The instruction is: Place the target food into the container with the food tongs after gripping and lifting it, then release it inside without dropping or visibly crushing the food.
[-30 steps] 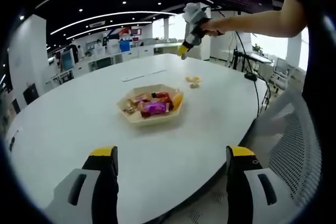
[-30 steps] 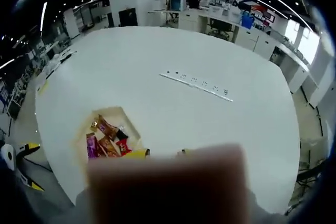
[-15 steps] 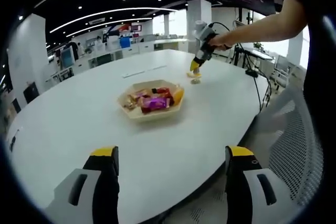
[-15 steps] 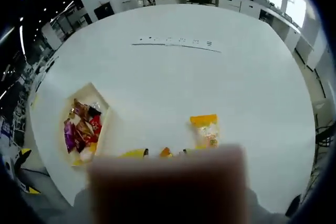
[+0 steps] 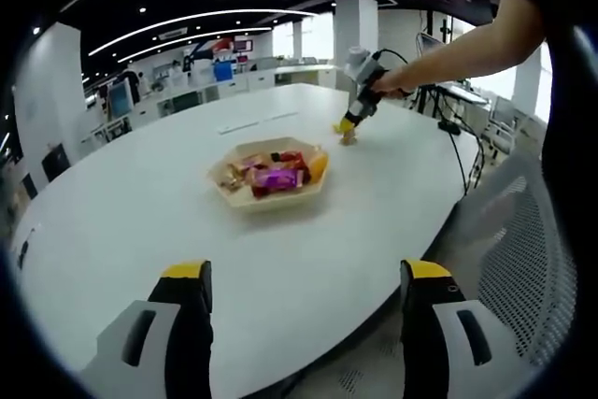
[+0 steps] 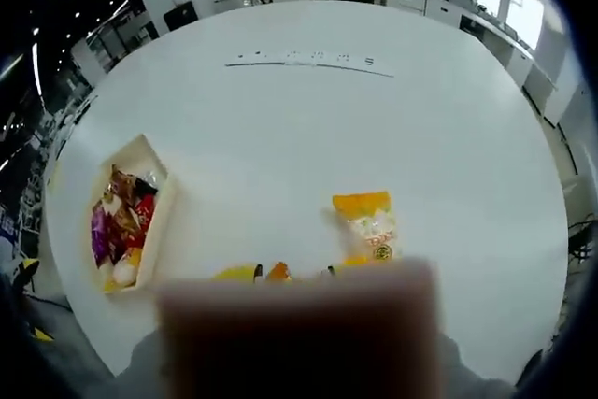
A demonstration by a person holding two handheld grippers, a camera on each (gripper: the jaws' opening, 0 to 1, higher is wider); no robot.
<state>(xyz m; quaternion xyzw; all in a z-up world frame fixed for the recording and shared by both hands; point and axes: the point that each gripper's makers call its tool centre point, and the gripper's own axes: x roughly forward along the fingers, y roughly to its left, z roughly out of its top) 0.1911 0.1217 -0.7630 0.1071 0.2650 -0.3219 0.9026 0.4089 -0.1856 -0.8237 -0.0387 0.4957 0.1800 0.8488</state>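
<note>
We see a big round white desk point(image 5: 140, 203), smooth matte top, w/ lots of bare room on all sides of the tray point(image 5: 269, 201); its near edge curves just beyond the left gripper point(image 5: 308, 310), whose jaws stand wide apart, holding nothing, off the desk edge. A mesh chair point(image 5: 523, 268) sits to the right by that edge.

The tray is a shallow, angular pale-wood-coloured container near desk centre, holding crinkly wrapped snacks point(image 5: 273, 175): purple, red, orange, glossy foil look. In the right gripper view it lies far left point(image 6: 161, 223), well apart from the snack packet point(image 6: 364, 226).

That packet is the target: flat soft pouch, orange top, clear lower part, lying on bare desk just ahead of the right gripper point(image 5: 348, 128), which is down at the packet point(image 5: 348, 136), a bare arm point(image 5: 448, 44) behind it. We can't tell the right jaws' state — a blurred block hides them; only yellow tips point(image 6: 238, 273) peek out.

A thin white strip point(image 6: 308, 62) lies far across the desk.
</note>
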